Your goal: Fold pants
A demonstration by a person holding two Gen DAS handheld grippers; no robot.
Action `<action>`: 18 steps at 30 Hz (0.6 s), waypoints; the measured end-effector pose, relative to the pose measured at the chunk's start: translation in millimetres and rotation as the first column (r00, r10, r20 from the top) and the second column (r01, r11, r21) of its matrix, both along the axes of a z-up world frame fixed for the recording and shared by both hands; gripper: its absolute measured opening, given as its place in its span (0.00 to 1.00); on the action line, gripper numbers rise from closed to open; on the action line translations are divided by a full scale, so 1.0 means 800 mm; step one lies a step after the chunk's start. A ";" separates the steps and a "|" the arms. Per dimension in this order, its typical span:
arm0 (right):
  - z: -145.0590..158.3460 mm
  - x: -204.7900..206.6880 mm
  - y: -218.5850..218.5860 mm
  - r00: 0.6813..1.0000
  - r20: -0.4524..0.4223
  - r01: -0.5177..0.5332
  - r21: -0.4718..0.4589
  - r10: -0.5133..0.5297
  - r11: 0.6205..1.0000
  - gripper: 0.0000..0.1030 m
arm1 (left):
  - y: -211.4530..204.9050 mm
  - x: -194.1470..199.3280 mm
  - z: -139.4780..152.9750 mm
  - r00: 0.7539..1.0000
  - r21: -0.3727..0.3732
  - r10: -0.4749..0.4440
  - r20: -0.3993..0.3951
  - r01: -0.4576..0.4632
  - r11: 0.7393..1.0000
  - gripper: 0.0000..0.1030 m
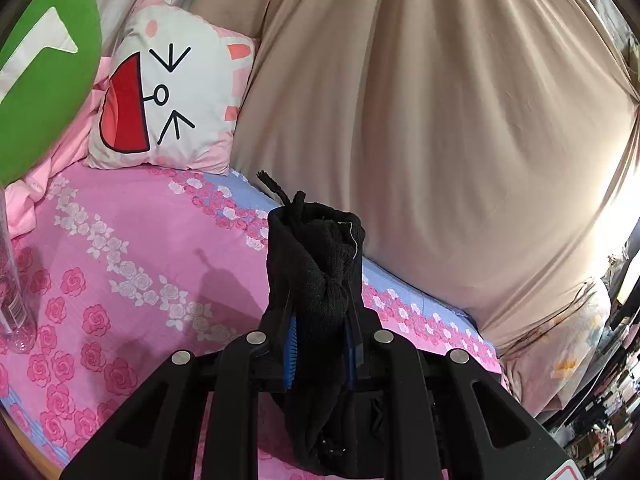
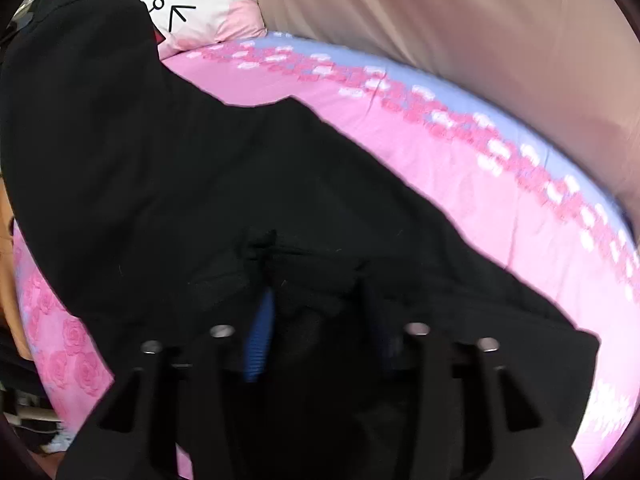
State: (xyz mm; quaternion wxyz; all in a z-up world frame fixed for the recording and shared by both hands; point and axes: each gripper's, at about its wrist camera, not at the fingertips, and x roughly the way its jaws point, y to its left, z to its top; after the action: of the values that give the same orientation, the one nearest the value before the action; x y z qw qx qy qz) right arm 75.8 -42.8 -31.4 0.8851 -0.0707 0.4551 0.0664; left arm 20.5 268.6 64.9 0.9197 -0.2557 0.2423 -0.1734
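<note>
Left wrist view: the left gripper (image 1: 318, 312) is clamped on a bunched wad of the black pants (image 1: 316, 280), its blue-lined fingers (image 1: 290, 350) pinching the knit cloth so that it stands up between them, a frayed drawstring (image 1: 276, 190) poking out of the top. The wad is held clear above the bed (image 1: 120, 280), whose pink rose-print sheet runs back to a far edge met by a beige drape (image 1: 440, 120). A cartoon-face cushion (image 1: 168, 100) leans at the bed's far left corner, a green round pillow (image 1: 44, 80) crowds in beside it, and a clear plastic bottle (image 1: 16, 300) stands at the left edge. More black cloth hangs down below the jaws, out of sight under the gripper's body.

Right wrist view: the picture is blurred. The right gripper (image 2: 316, 320) points steeply down into the pants (image 2: 160, 140), with dark fabric heaped between and over its fingers (image 2: 260, 336); they appear closed on the cloth, though the pads on the far side are lost in the black. From here the garment stretches as one broad, slack sheet from the jaws up toward the cushion (image 2: 208, 4) at the far left corner, draping over the pink sheet and leaving its far edge along the drape bare.

Judged from both views, the fold is at an early stage: both ends are gripped and the pants are lifted and spread between the hands, but no crisp crease or stacked layer shows. Laying the cloth flat, doubling it and smoothing it all seem left to do.
</note>
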 end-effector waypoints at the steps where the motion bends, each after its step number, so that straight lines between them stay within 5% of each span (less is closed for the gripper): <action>1: 0.016 -0.004 -0.017 1.000 0.016 0.020 0.063 -0.021 0.998 0.09 | 0.001 0.000 -0.001 1.000 -0.003 0.002 -0.002 -0.002 1.000 0.15; 6: 0.138 -0.099 -0.157 0.934 0.232 0.185 0.331 -0.270 0.925 0.08 | 0.005 -0.002 -0.001 1.000 -0.012 -0.002 -0.005 0.001 1.000 0.15; 10: 0.210 -0.243 -0.291 0.772 0.376 0.268 0.539 -0.513 0.799 0.08 | 0.008 -0.001 -0.002 1.000 -0.022 0.002 -0.013 -0.002 1.000 0.15; 11: 0.218 -0.285 -0.334 0.712 0.393 0.289 0.592 -0.583 0.752 0.08 | 0.009 0.001 -0.003 1.000 -0.026 0.004 -0.015 -0.004 1.000 0.15; 14: 0.211 -0.359 -0.429 0.606 0.342 0.358 0.689 -0.718 0.630 0.09 | 0.007 0.003 -0.003 1.000 -0.035 0.011 -0.021 -0.011 0.999 0.15; 16: 0.193 -0.384 -0.470 0.586 0.291 0.379 0.727 -0.757 0.573 0.09 | 0.001 0.003 0.000 1.000 -0.019 0.014 -0.022 -0.015 1.000 0.15; 18: 0.186 -0.380 -0.480 0.580 0.280 0.448 0.676 -0.765 0.586 0.09 | -0.006 0.000 0.005 1.000 -0.010 0.007 -0.021 -0.007 1.000 0.15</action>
State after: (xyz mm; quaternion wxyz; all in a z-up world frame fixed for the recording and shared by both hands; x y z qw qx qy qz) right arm -228.4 -426.6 117.0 0.9200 0.3321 0.1389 -0.1552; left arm 20.9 263.6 68.5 0.9164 -0.2630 0.2504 -0.1686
